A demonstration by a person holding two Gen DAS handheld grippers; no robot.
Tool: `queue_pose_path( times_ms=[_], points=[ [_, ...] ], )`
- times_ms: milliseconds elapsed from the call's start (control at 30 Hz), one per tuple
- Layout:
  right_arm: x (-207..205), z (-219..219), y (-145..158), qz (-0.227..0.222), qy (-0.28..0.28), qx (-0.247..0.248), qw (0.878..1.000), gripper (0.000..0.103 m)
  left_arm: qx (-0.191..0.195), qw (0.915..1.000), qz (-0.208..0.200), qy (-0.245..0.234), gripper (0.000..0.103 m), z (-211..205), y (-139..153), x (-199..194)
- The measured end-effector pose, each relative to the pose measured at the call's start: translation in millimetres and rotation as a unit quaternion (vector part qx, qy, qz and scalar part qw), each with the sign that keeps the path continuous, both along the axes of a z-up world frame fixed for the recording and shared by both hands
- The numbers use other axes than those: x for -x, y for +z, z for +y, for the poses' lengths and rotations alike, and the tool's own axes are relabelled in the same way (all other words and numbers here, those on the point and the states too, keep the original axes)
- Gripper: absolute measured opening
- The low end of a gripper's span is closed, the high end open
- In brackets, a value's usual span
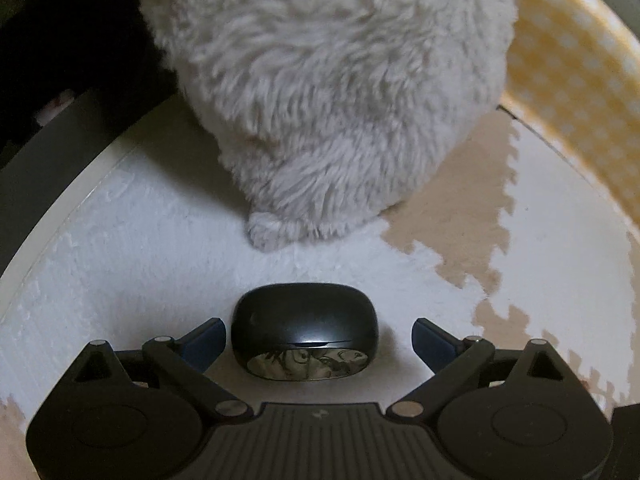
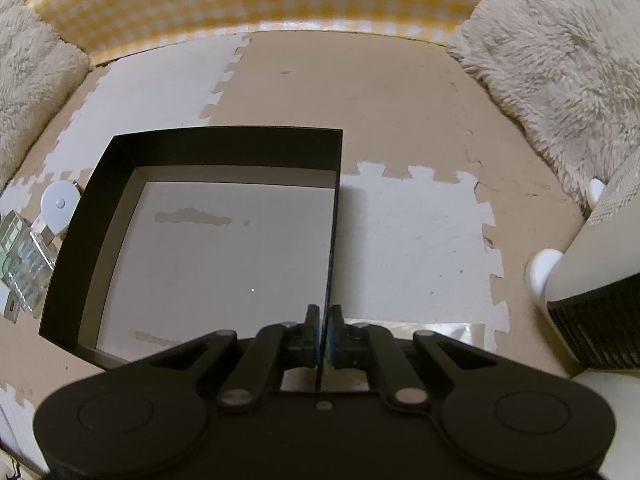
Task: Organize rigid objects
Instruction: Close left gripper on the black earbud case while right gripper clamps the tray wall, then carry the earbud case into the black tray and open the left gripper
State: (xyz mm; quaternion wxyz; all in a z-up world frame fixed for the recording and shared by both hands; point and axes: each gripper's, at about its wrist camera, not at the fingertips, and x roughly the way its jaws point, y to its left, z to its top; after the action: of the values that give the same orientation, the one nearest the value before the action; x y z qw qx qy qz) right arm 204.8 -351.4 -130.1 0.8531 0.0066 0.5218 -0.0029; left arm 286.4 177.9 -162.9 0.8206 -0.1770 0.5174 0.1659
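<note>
A rounded black case [image 1: 304, 320] with a shiny printed underside lies on the white foam mat, seen in the left wrist view. My left gripper [image 1: 318, 326] stands open around it: the left blue fingertip [image 1: 204, 340] is close beside the case, and the right one [image 1: 432, 340] is well clear. In the right wrist view an open black box [image 2: 224, 148] with a pale bottom and nothing in it sits on the floor mats. My right gripper [image 2: 324, 312] is shut on the box's thin right wall, near its front corner.
A fluffy white cushion [image 1: 328, 80] lies just beyond the case. A yellow checked fabric wall [image 2: 256, 0] borders the puzzle mats [image 2: 420, 240]. Left of the box are a round white disc [image 2: 60, 202] and a clear plastic item [image 2: 24, 264]. A white appliance [image 2: 592, 272] stands at the right.
</note>
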Motion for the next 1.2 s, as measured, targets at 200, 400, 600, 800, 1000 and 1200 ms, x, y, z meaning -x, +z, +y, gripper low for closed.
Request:
queue_pose_path(
  times_ms=[200, 400, 600, 800, 1000, 1200],
  points=[
    [-1, 1, 0, 0.0, 0.003, 0.005, 1.0, 0.005, -0.014, 0.9995, 0.027, 0.007, 0.088, 3, -8, -5],
    [-2, 1, 2, -0.001, -0.005, 0.001, 1.0, 0.005, -0.021, 0.9995, 0.02, 0.009, 0.088, 5, -6, -5],
    [0, -1, 12, -0.025, -0.021, -0.008, 0.999, 0.007, -0.009, 0.9998, 0.01, 0.018, 0.081, 9, -3, -5],
    [0, -5, 13, -0.029, -0.031, -0.018, 0.999, 0.003, -0.032, 0.9991, 0.025, 0.015, 0.081, 4, 2, -6],
    [-1, -6, 13, -0.029, -0.031, -0.018, 0.999, 0.003, -0.01, 0.9999, 0.004, 0.003, 0.081, -8, 14, -3],
    [-2, -3, 13, -0.025, -0.031, -0.011, 0.999, 0.002, 0.019, 0.9976, -0.034, -0.057, 0.081, -52, 38, 3]
  ],
)
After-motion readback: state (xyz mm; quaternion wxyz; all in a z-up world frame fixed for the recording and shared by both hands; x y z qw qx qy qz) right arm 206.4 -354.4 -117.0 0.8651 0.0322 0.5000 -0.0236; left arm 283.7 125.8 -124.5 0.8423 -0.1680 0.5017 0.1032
